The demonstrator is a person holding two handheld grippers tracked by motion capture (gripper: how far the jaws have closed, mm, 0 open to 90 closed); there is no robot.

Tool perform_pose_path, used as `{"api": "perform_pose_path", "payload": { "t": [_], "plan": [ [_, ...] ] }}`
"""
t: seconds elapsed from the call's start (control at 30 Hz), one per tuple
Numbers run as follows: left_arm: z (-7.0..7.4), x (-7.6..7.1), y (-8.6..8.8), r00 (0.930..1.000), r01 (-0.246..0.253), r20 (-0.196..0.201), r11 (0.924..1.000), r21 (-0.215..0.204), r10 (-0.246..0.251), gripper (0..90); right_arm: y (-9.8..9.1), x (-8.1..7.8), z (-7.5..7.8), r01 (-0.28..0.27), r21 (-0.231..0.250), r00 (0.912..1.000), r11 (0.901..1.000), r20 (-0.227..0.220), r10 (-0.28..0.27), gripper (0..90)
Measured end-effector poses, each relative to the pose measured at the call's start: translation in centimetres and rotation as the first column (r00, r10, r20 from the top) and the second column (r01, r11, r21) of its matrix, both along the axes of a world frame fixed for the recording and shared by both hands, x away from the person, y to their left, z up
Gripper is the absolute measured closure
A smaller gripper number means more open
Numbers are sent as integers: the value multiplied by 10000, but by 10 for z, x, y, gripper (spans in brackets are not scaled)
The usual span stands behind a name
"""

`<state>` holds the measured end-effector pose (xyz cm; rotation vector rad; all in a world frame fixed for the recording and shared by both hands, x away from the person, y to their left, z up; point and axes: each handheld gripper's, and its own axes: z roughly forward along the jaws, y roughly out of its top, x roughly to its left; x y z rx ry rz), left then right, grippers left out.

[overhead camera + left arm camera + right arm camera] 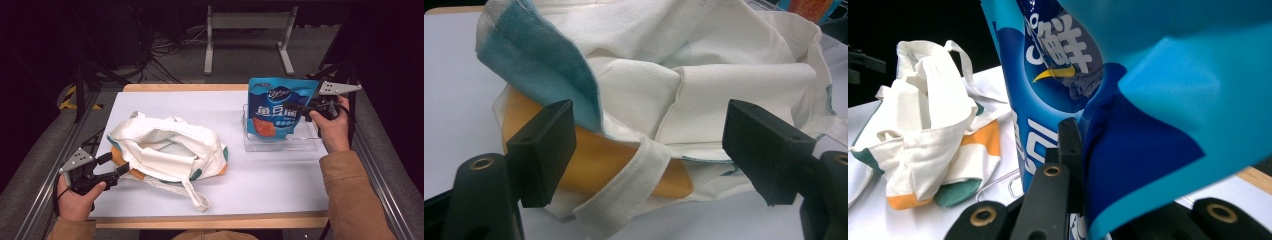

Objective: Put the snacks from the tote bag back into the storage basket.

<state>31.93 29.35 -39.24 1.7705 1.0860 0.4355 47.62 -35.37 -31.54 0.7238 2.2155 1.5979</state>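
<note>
A white cloth tote bag (165, 150) with teal and orange patches lies crumpled on the left half of the white table (240, 190), its mouth partly open. At the bag's left edge my left gripper (116, 165) is open. In the left gripper view its jaws stand wide apart on either side of the bag's (704, 85) orange corner and a white strap. My right gripper (304, 107) is shut on the right edge of a blue snack pouch (277, 107) and holds it upright over a clear tray (280, 145). The pouch (1148, 100) is pinched in the right gripper (1078, 150).
The clear plastic tray stands at the table's back right. A loose bag handle (197, 197) trails toward the front edge. Metal rails run along both sides of the table. A grey metal stand (247, 22) and cables lie on the floor behind.
</note>
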Motion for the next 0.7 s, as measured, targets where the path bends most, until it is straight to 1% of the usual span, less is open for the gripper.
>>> {"api": "perform_pose_path", "payload": {
  "t": [0.3, 0.43, 0.53, 0.7],
  "plan": [
    [-1, 0, 0, 10000, -18, -31, 10000, -12, 18, 221, 0, 1, -11, -199, 168, 9996, 9997, -212, 203, 890],
    [0, 0, 0, 10000, -13, -33, 10000, -13, 13, 221, -3, 1, -15, -168, 400, 9993, 9991, -314, 180, 890],
    [-1, 1, -1, 10000, 6, -43, 10000, -19, -6, 220, -6, 2, -16, -297, 574, 9984, 9979, -471, 325, 885],
    [-1, 1, -1, 10000, 5, -42, 10000, -14, -5, 220, -10, 3, -19, -204, 599, 9984, 9980, -520, 235, 874]
  ]
}}
